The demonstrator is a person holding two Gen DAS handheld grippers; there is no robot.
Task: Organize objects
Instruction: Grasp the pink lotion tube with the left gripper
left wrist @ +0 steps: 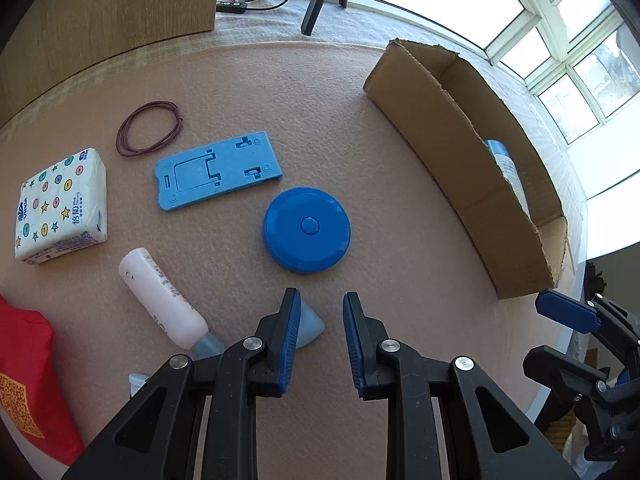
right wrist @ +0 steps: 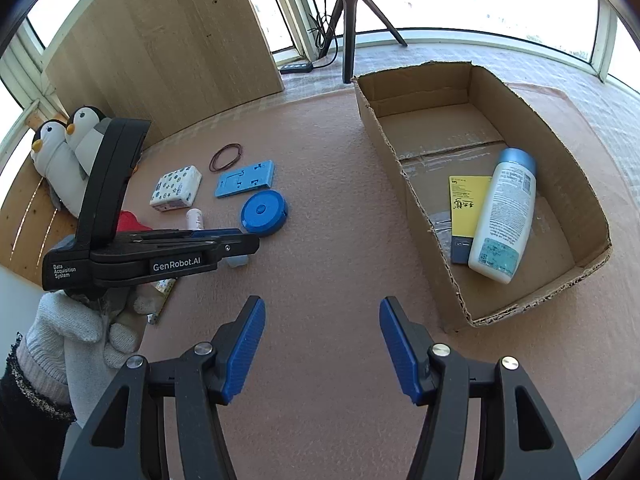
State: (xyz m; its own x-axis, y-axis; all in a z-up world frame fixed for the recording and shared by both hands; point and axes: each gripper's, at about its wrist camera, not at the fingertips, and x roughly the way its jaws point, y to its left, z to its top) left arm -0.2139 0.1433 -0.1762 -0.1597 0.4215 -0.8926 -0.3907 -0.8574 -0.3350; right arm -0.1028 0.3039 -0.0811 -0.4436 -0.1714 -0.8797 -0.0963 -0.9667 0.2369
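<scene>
Pinkish felt covers the table (right wrist: 340, 208), with a wooden panel (right wrist: 168, 32) and bright windows behind it. Largest on it is a low cardboard box (right wrist: 560, 152) with torn, ragged edges, standing at the right. Inside lie a white plastic bottle (right wrist: 504, 216) with a blue cap, on its side, and partly under it a flat yellow and dark blue card (right wrist: 466, 208).

Left of the box, loose on the felt, sit a soft wrapped tissue pack (left wrist: 60, 204) printed with stars and dots, a flat light blue plastic stand (left wrist: 218, 170) with cut-out slots, a round blue disc (left wrist: 306, 230) with a centre button, a small pale bottle (left wrist: 160, 300) lying down, and a thin dark rubber band (left wrist: 150, 128) in a loop. A red cloth bag (left wrist: 28, 380) lies at the left edge.

The left gripper (left wrist: 322, 320), held by a white-gloved hand (right wrist: 80, 328), hovers near the disc with its jaws slightly apart and empty. The right gripper (right wrist: 322, 332) stands half open, holding nothing, over bare felt beside the box.
</scene>
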